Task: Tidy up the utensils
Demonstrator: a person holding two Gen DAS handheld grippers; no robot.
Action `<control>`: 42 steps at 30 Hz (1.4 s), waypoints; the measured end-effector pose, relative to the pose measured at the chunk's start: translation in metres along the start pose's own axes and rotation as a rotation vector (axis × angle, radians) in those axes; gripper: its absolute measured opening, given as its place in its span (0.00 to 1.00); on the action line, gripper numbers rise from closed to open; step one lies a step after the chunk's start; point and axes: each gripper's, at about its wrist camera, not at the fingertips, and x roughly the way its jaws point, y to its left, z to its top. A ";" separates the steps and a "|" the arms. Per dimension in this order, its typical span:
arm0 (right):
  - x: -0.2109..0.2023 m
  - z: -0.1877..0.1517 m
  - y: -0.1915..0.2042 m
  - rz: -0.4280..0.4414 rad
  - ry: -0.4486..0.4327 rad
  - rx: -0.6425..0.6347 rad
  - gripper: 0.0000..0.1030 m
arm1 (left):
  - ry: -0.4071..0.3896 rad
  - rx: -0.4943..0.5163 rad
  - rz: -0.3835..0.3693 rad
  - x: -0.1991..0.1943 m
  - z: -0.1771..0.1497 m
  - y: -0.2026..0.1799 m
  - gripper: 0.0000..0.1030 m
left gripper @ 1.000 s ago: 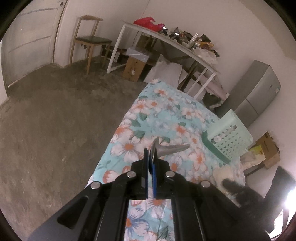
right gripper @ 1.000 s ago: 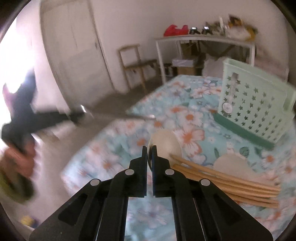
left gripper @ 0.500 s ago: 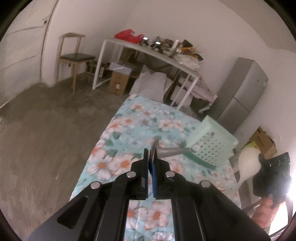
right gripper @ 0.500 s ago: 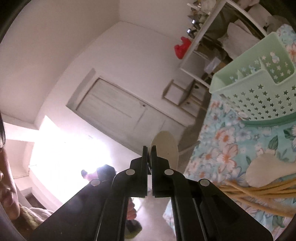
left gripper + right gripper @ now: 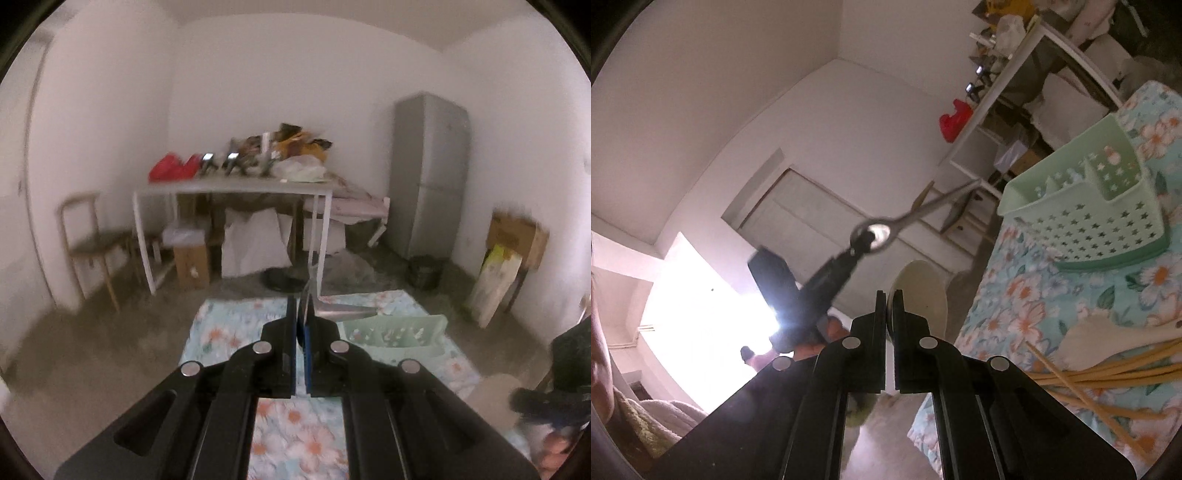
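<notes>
My left gripper (image 5: 301, 314) is shut on a metal utensil (image 5: 343, 313) whose flat end juts right, held in the air above the near side of the mint-green utensil basket (image 5: 395, 332). My right gripper (image 5: 890, 295) is shut on a cream spoon (image 5: 923, 291), raised well above the floral table. In the right wrist view the basket (image 5: 1100, 218) stands at the right, with the left gripper (image 5: 827, 280) and its metal utensil (image 5: 923, 210) in the air to its left. A second cream spoon (image 5: 1108, 332) and wooden chopsticks (image 5: 1108, 376) lie on the cloth.
The floral tablecloth (image 5: 236, 328) covers the low table. Behind it stand a cluttered white table (image 5: 236, 188), a wooden chair (image 5: 92, 243), cardboard boxes (image 5: 192, 262) and a grey fridge (image 5: 428, 177). The right gripper shows at the left view's right edge (image 5: 569, 387).
Both grippers have lifted off the table with their utensils. The left camera has swung up level towards the back wall; the metal utensil has moved towards the basket.
</notes>
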 end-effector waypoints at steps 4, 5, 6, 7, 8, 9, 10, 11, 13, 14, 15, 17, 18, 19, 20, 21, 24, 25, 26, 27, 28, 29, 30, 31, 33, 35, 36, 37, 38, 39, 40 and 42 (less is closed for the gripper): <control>-0.006 0.000 -0.004 -0.008 -0.018 0.006 0.02 | 0.029 0.191 0.061 0.030 0.007 -0.032 0.02; -0.007 0.000 -0.004 -0.010 -0.022 0.009 0.02 | 0.039 0.233 0.077 0.035 0.007 -0.038 0.02; -0.009 0.000 -0.006 -0.011 -0.026 0.012 0.02 | 0.051 0.286 0.092 0.042 0.005 -0.046 0.02; -0.009 0.001 -0.007 -0.013 -0.030 0.014 0.02 | 0.066 0.334 0.106 0.050 0.005 -0.053 0.02; -0.010 0.002 -0.008 -0.014 -0.032 0.017 0.02 | 0.076 0.361 0.114 0.054 0.003 -0.057 0.02; -0.010 0.002 -0.009 -0.014 -0.035 0.019 0.02 | 0.089 0.404 0.127 0.060 0.001 -0.063 0.02; -0.011 0.002 -0.011 -0.015 -0.036 0.021 0.02 | 0.099 0.436 0.139 0.065 -0.001 -0.066 0.02; -0.012 0.002 -0.011 -0.017 -0.037 0.024 0.02 | 0.112 0.464 0.150 0.070 -0.004 -0.069 0.02; -0.013 0.002 -0.013 -0.018 -0.037 0.029 0.02 | 0.150 0.518 0.160 0.084 -0.007 -0.081 0.02; -0.013 0.002 -0.014 -0.018 -0.037 0.032 0.02 | 0.167 0.527 0.160 0.089 -0.010 -0.082 0.02; -0.014 0.002 -0.015 -0.019 -0.037 0.033 0.02 | 0.194 0.532 0.153 0.097 -0.010 -0.086 0.03; -0.015 0.003 -0.014 -0.025 -0.039 0.027 0.02 | 0.233 0.513 0.126 0.110 -0.010 -0.089 0.04; -0.015 0.003 -0.013 -0.028 -0.040 0.024 0.02 | 0.238 0.500 0.112 0.113 -0.009 -0.089 0.06; -0.015 0.004 -0.013 -0.031 -0.041 0.021 0.02 | 0.245 0.474 0.086 0.118 -0.007 -0.089 0.06; -0.015 0.004 -0.012 -0.035 -0.043 0.019 0.02 | 0.252 0.454 0.071 0.121 -0.005 -0.088 0.07; -0.015 0.005 -0.012 -0.036 -0.045 0.018 0.02 | 0.258 0.416 0.044 0.124 -0.002 -0.087 0.08; -0.017 0.006 -0.013 -0.038 -0.053 0.019 0.02 | 0.236 0.333 -0.007 0.129 0.004 -0.086 0.31; -0.017 0.007 -0.013 -0.038 -0.055 0.017 0.02 | 0.222 0.310 -0.023 0.129 0.006 -0.085 0.33; -0.017 0.008 -0.013 -0.037 -0.058 0.014 0.02 | 0.214 0.294 -0.035 0.128 0.007 -0.086 0.36; -0.017 0.008 -0.013 -0.037 -0.061 0.010 0.02 | 0.200 0.266 -0.052 0.127 0.010 -0.085 0.41; -0.017 0.009 -0.012 -0.039 -0.065 0.000 0.02 | 0.184 0.241 -0.067 0.124 0.012 -0.083 0.44; -0.018 0.010 -0.012 -0.039 -0.068 -0.008 0.02 | 0.162 0.214 -0.080 0.120 0.014 -0.082 0.49; -0.017 0.011 -0.012 -0.038 -0.071 -0.015 0.02 | 0.145 0.197 -0.085 0.116 0.015 -0.081 0.52; -0.017 0.013 -0.012 -0.033 -0.075 -0.023 0.02 | 0.124 0.180 -0.090 0.111 0.016 -0.079 0.54; -0.017 0.018 -0.011 -0.022 -0.082 -0.038 0.02 | 0.090 0.154 -0.095 0.101 0.017 -0.075 0.61; -0.016 0.026 -0.010 0.006 -0.084 -0.050 0.02 | 0.062 0.119 -0.101 0.089 0.014 -0.067 0.65; -0.016 0.030 -0.008 0.018 -0.087 -0.060 0.02 | 0.056 0.107 -0.102 0.084 0.013 -0.064 0.67; -0.015 0.035 -0.006 0.026 -0.090 -0.072 0.02 | 0.050 0.088 -0.105 0.079 0.009 -0.060 0.68; -0.015 0.040 -0.004 0.036 -0.094 -0.087 0.02 | 0.054 0.070 -0.111 0.074 0.005 -0.056 0.69; -0.015 0.046 -0.001 0.048 -0.098 -0.105 0.02 | 0.061 0.057 -0.117 0.071 0.002 -0.052 0.70; -0.014 0.052 0.002 0.055 -0.102 -0.123 0.02 | 0.072 0.039 -0.121 0.068 -0.003 -0.047 0.70; -0.016 0.067 0.010 0.070 -0.117 -0.172 0.02 | 0.097 -0.008 -0.125 0.062 -0.015 -0.038 0.70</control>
